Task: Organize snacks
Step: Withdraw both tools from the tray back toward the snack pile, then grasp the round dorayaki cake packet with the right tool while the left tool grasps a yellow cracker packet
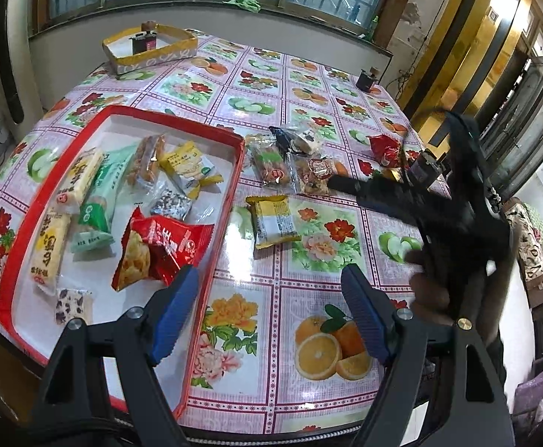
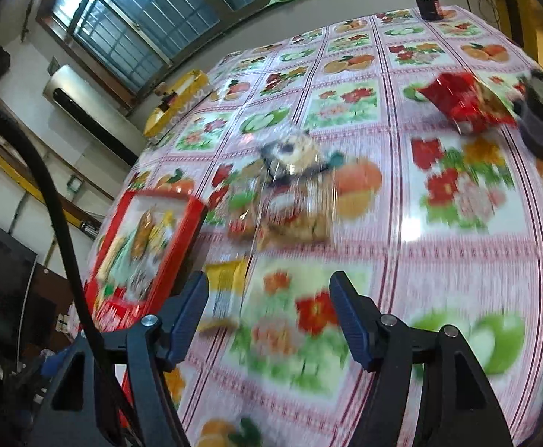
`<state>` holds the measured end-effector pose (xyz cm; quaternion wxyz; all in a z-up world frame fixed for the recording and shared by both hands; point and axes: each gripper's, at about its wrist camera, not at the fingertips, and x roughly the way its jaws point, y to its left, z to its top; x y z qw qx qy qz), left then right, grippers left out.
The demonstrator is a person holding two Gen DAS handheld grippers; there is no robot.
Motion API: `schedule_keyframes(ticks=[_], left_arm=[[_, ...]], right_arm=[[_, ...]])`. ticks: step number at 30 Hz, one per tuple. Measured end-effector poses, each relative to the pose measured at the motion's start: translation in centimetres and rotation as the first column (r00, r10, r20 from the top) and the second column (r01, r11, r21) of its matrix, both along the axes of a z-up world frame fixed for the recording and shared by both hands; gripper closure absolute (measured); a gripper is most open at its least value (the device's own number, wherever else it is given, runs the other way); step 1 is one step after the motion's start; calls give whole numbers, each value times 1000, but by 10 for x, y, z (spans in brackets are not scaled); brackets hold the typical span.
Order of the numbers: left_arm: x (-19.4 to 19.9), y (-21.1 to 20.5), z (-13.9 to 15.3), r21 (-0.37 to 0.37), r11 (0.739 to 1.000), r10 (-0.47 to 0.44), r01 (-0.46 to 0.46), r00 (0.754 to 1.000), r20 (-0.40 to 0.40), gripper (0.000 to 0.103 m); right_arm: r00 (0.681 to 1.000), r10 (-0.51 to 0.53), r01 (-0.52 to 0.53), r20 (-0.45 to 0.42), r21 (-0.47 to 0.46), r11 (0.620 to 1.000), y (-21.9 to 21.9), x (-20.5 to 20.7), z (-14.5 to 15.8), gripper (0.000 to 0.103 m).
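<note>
A red-rimmed tray (image 1: 230, 182) on the left holds several snack packets, among them a red crisp packet (image 1: 159, 253). A yellow packet (image 1: 273, 219) lies on the cloth just right of the tray. Three clear-wrapped snacks (image 1: 290, 160) lie beyond it, and a red packet (image 1: 385, 149) lies further right. My left gripper (image 1: 271, 316) is open and empty over the tray's right rim. My right gripper (image 2: 267, 320) is open and empty above the cloth; its view is blurred. The tray (image 2: 182, 257), the yellow packet (image 2: 226, 283) and the red packet (image 2: 465, 100) also show there.
The table (image 1: 308, 74) has a fruit-and-flower cloth. A yellow-rimmed box (image 1: 152, 48) stands at the far left corner and a small dark jar (image 1: 366, 78) at the far right. The right hand's black device (image 1: 439, 201) reaches in from the right. A window runs behind the table.
</note>
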<state>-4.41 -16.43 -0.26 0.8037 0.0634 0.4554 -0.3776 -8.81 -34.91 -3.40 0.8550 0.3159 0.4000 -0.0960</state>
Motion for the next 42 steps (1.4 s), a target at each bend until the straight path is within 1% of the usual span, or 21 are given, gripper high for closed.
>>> schedule_keyframes(ticks=[5, 8, 10, 11, 13, 14, 18, 20, 22, 23, 26, 28, 31, 33, 35, 36, 37, 40, 42], left_arm=[[6, -1, -2, -4, 1000, 4, -4, 1000, -11, 24], [8, -1, -3, -3, 1000, 7, -7, 1000, -14, 24], [8, -1, -4, 4, 1000, 9, -9, 1000, -14, 24], [9, 0, -5, 5, 1000, 10, -10, 1000, -15, 24], [11, 3, -6, 1, 1000, 20, -20, 1000, -23, 24], [12, 4, -6, -1, 1000, 20, -20, 999, -28, 24], [13, 4, -8, 4, 1000, 9, -9, 999, -33, 24], [13, 1, -9, 7, 1000, -1, 2, 999, -34, 24], [12, 0, -9, 9, 1000, -7, 7, 999, -33, 24], [11, -1, -9, 9, 1000, -8, 8, 999, -34, 24], [9, -2, -8, 13, 1000, -7, 8, 1000, -30, 24], [8, -1, -6, 16, 1000, -5, 5, 1000, -20, 24], [7, 1, -5, 21, 1000, 6, -6, 1000, -15, 24], [8, 2, -6, 20, 1000, 14, -14, 1000, -23, 24], [10, 0, -7, 24, 1000, 15, -15, 999, -30, 24], [11, -2, -7, 27, 1000, 14, -13, 999, -31, 24], [11, -4, -8, 31, 999, 14, -13, 999, -33, 24], [12, -11, -11, 52, 999, 10, -8, 999, -41, 24], [12, -13, -12, 61, 998, 12, -10, 999, -42, 24]], right_arm=[[1000, 17, -18, -16, -34, 999, -23, 36, 4, 34], [995, 82, -84, -48, -33, 996, -32, 64, -5, 34], [993, 90, -95, -71, -61, 994, -33, 74, -11, 34], [989, 122, -129, -83, -80, 988, -30, 79, -14, 34], [982, 144, -154, -122, -81, 985, -26, 78, -20, 34], [980, 152, -163, -127, -76, 984, -25, 75, -22, 34], [972, 185, -196, -142, -62, 979, -5, 43, -18, 34], [969, 201, -214, -145, -75, 974, 5, 32, -15, 34], [972, 188, -206, -142, -127, 970, 10, 26, -3, 34], [972, 206, -222, -108, -160, 962, 12, 29, 9, 34], [968, 234, -246, -90, -154, 957, 9, 40, 12, 34], [962, 247, -263, -113, -154, 953, 6, 56, 4, 34], [947, 273, -295, -168, -116, 949, 9, 68, -16, 34], [946, 263, -287, -190, -113, 951, 11, 59, -20, 34], [953, 242, -266, -183, -116, 957, 14, 43, -19, 34], [962, 207, -231, -180, -125, 965, 19, 29, -19, 34], [962, 207, -231, -180, -125, 965, 19, 29, -19, 34], [971, 150, -185, -186, -185, 965, 27, 20, -19, 36], [972, 85, -136, -219, -232, 963, 29, 20, -24, 53]])
